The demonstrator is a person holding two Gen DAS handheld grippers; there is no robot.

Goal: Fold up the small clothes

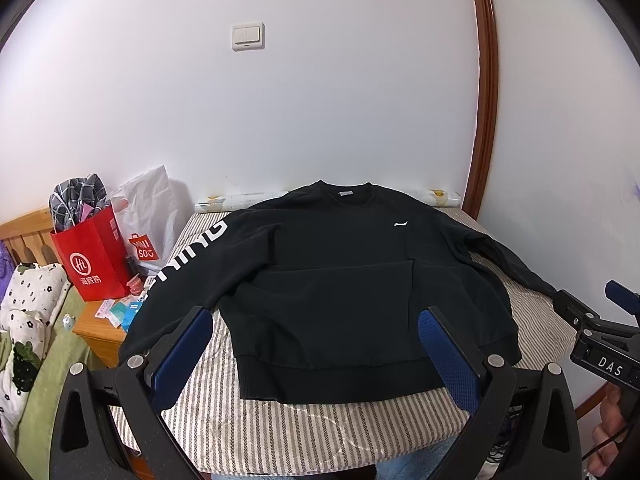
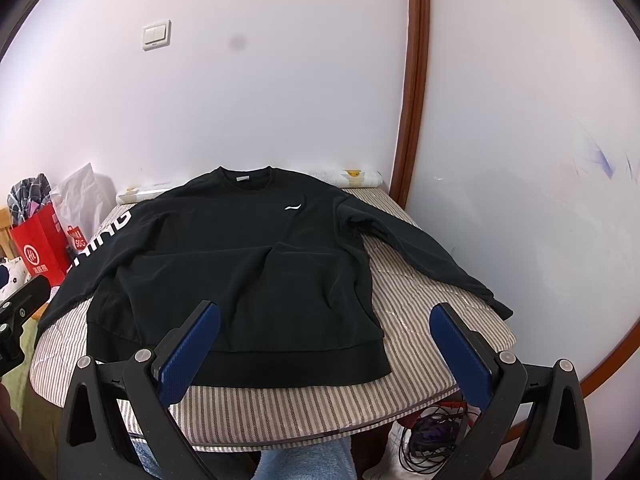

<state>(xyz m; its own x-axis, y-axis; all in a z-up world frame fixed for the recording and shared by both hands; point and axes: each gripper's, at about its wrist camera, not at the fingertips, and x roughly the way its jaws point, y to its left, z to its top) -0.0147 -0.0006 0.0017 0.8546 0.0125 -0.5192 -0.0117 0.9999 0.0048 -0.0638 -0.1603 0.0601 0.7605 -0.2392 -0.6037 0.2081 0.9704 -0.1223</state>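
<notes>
You have one black sweatshirt (image 2: 240, 272) of soft, matte knit lying flat and face up on the striped padded cover (image 2: 420, 304) of a small table, collar toward the wall, its thick ribbed hem (image 2: 288, 368) nearest you. A small white logo (image 2: 293, 207) sits on the chest and white block letters (image 1: 188, 256) run down the sleeve that hangs off the left edge; the other sleeve (image 2: 424, 252) stretches out along the cover to the right. Your left gripper (image 1: 316, 356) hovers over the hem with its two blue, mesh-textured pads spread wide, touching nothing; your right gripper (image 2: 324, 352) is likewise spread apart and empty, above the hem's right end. The room has smooth white walls, a curved brown wooden trim (image 2: 412, 80), and one double light switch (image 1: 248, 36). Left of the table stand two bags, a glossy red paper bag (image 1: 94, 256) stuffed with checked cloth and a white plastic bag (image 1: 148, 216). A printed roll (image 2: 352, 178) lies behind the collar.
</notes>
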